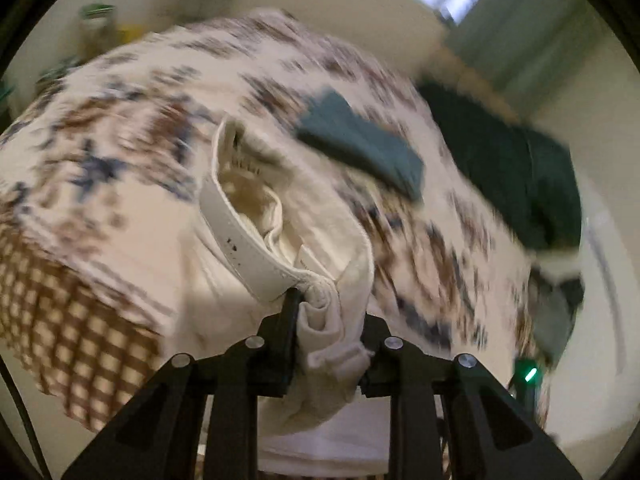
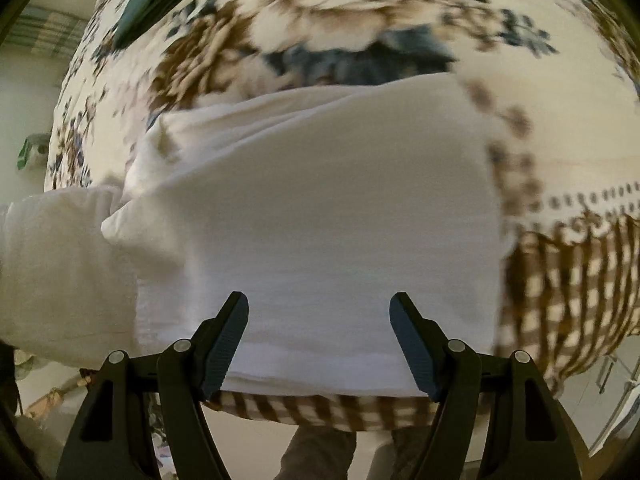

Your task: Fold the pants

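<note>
Our left hand-held gripper point(image 1: 330, 312) pinches the waistband of the white pants point(image 2: 312, 216), which lie part-folded on the floral bedspread point(image 2: 360, 20); our right hand-held gripper point(image 2: 319, 344) hovers wide, empty. We judge folds remain.

The left gripper point(image 1: 330, 320) has its black fingers point(image 1: 289, 316) pinched on a bunched fold of the cream pants point(image 1: 320, 240), right at the waistband, where a white belt point(image 1: 236, 236) curves through the open waist. The cloth hangs lifted above a bed cover point(image 1: 100, 152) printed with brown and blue flowers and a brown checked border. A folded teal cloth point(image 1: 360, 148) lies on that cover, and a dark green garment point(image 1: 512, 168) lies further right. The surroundings are blurred.
</note>
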Demonstrator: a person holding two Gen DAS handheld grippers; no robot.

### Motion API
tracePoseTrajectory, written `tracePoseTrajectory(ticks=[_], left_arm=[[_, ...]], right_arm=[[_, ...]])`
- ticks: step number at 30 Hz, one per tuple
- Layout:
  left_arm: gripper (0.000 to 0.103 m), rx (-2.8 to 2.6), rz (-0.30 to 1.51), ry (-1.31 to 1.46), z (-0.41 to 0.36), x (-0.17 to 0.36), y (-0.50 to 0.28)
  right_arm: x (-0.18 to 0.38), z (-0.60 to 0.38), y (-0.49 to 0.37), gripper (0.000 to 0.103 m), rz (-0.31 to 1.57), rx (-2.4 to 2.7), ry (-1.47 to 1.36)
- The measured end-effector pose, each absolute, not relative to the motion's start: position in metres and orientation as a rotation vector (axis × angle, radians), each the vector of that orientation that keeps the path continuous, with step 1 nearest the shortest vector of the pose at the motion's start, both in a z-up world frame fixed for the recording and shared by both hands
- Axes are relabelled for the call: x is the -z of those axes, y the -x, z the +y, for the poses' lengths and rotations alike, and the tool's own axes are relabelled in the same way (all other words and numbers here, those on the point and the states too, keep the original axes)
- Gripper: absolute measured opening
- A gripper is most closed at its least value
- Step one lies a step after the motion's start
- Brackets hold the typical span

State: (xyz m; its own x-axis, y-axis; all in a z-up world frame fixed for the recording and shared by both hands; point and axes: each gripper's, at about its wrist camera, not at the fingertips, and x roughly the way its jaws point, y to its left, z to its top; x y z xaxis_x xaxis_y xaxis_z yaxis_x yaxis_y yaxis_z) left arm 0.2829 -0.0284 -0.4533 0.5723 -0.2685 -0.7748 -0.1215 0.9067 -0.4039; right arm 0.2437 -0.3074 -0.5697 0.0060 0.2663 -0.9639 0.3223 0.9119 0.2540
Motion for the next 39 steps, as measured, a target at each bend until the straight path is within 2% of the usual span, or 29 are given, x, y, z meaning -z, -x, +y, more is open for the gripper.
tracePoseTrajectory(ticks=[5,9,12,13,15,16,17,19,23,29,30,33,39], left_arm=[[0.019,0.182,1.138,0.35,-0.112,0.515,-0.3],[0.019,0.207,1.231,0.294,-0.147,0.541,-0.292],[0.025,0.18,1.269,0.313,-0.146,0.537,-0.284],[0.031,0.165,1.302,0.335,-0.143,0.534,-0.283],[0.033,0.15,1.333,0.362,-0.137,0.528,-0.278],[0.044,0.122,1.326,0.342,-0.133,0.518,-0.274],[0.065,0.085,1.321,0.307,-0.129,0.51,-0.271],[0.083,0.014,1.289,0.256,-0.119,0.496,-0.264],[0.089,-0.136,1.262,0.128,-0.089,0.483,-0.253],[0.089,-0.307,1.292,0.122,-0.024,0.503,-0.25],[0.089,-0.333,1.3,0.121,-0.015,0.508,-0.249],[0.089,-0.39,1.323,0.087,0.001,0.522,-0.25],[0.089,-0.407,1.342,0.083,0.01,0.534,-0.25]], right_arm=[[0.565,-0.356,-0.233,0.075,1.571,0.097,-0.48],[0.567,-0.386,-0.227,0.076,1.579,0.099,-0.475],[0.566,-0.392,-0.23,0.075,1.577,0.075,-0.473],[0.564,-0.394,-0.232,0.075,1.571,0.055,-0.479],[0.561,-0.388,-0.239,0.075,1.559,0.016,-0.496],[0.561,-0.381,-0.244,0.075,1.554,0.004,-0.498],[0.557,-0.377,-0.247,0.075,1.543,-0.02,-0.496],[0.552,-0.364,-0.255,0.075,1.526,-0.052,-0.507],[0.555,-0.337,-0.275,0.084,1.512,-0.188,-0.578],[0.599,-0.305,-0.317,0.086,1.522,-0.337,-0.614],[0.608,-0.301,-0.323,0.091,1.534,-0.345,-0.62],[0.625,-0.292,-0.331,0.092,1.536,-0.382,-0.67],[0.613,-0.263,-0.325,0.088,1.451,-0.51,-0.673]])
